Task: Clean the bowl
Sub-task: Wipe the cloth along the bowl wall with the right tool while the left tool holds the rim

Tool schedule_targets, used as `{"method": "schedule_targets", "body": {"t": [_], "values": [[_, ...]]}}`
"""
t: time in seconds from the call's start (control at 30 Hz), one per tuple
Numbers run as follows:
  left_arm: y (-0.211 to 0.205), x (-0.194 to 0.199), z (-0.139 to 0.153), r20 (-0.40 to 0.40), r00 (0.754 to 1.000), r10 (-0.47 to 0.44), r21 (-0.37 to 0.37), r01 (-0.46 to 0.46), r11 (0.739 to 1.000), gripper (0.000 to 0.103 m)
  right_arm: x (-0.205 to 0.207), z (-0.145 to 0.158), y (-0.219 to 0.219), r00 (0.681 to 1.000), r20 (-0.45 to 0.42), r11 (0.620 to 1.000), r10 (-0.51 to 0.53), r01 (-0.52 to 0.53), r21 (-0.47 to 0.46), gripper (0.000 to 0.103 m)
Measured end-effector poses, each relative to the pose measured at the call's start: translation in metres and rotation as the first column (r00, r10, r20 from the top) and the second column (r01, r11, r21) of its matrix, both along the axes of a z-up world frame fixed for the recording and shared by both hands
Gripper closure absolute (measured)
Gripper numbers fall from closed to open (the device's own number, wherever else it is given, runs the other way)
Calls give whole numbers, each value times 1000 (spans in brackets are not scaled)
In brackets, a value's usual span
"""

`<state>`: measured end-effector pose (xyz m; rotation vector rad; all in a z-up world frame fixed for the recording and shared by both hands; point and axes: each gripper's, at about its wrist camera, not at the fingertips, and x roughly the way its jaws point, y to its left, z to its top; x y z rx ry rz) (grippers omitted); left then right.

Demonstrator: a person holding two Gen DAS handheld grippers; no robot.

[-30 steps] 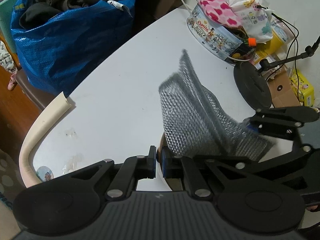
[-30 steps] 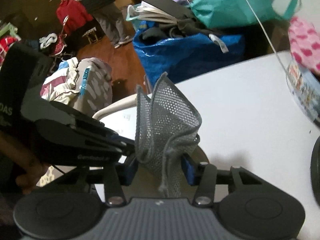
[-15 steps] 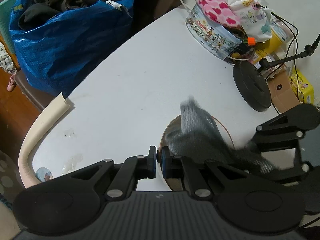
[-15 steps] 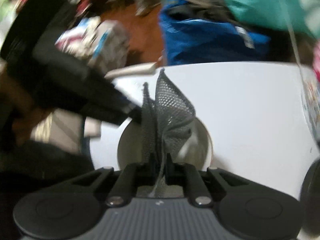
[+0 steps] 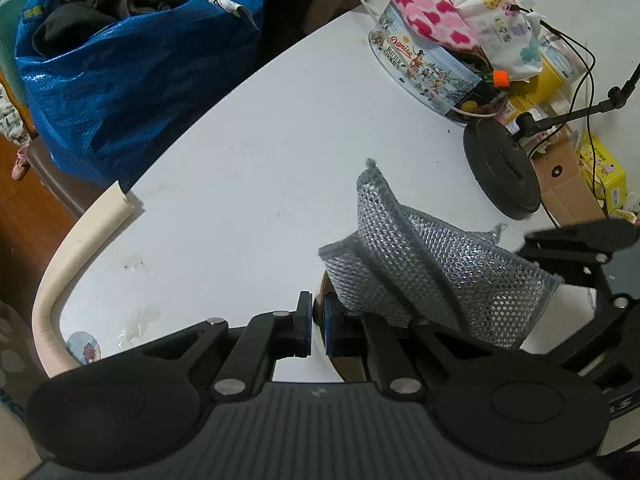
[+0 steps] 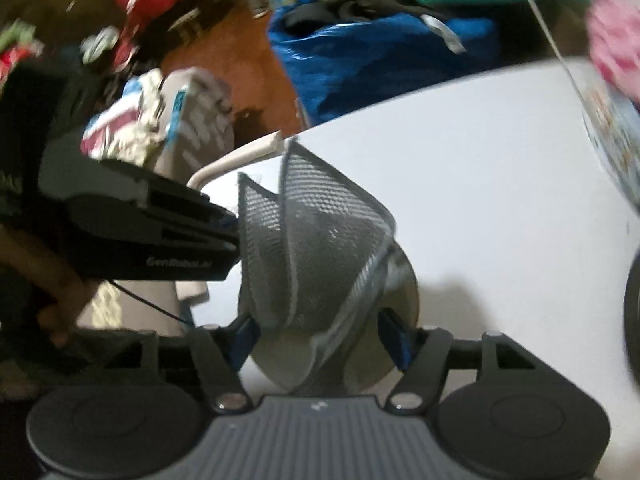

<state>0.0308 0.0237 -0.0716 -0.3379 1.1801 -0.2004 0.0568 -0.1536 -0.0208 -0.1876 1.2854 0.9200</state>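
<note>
Two hand-held grippers work over a white table (image 5: 248, 152). Beside the table edge stands a big blue bag (image 5: 120, 80) full of dark clothes. At the far side of the table are a round cookie tin (image 5: 424, 68) with a pink heart-pattern cloth (image 5: 424, 4) on it, a black round stand base (image 5: 500, 168) and a brown cardboard box (image 5: 568, 184).

Near the front edge of the table sits the bowl (image 6: 404, 288); it is mostly covered by a grey mesh scrubbing cloth (image 5: 432, 276) and only part of its rim and inside shows. The left hand-held gripper (image 5: 316, 324) is clenched on the rim of the bowl (image 5: 320, 304), its blue pads pressed close on both sides of it. The right hand-held gripper (image 6: 320, 334) is over the bowl and its jaws are opening; the mesh cloth (image 6: 316, 248) stands up between them, and the pads stand apart from it on both sides. In the right wrist view, which is blurred, a hand (image 6: 52, 292) holds the left hand-held gripper's body at the left side.
</note>
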Motion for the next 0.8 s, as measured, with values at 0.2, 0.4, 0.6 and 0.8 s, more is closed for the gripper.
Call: {"method": "schedule_targets", "body": {"t": [0.2, 0.4, 0.6, 0.8], "values": [[-1, 0, 0, 0, 1000, -2, 6, 2, 1000, 98, -1, 4, -12, 983, -102, 987, -155, 159, 23, 29], [-2, 0, 0, 0, 1000, -7, 12, 7, 1000, 98, 3, 9, -4, 968, -121, 974, -218, 223, 30, 24], [-2, 0, 0, -1, 1000, 3, 8, -3, 1000, 98, 15, 8, -4, 942, -150, 949, -299, 310, 56, 23], [-3, -1, 0, 3, 1000, -7, 9, 7, 1000, 98, 25, 7, 3, 948, -106, 949, -300, 308, 69, 24]]}}
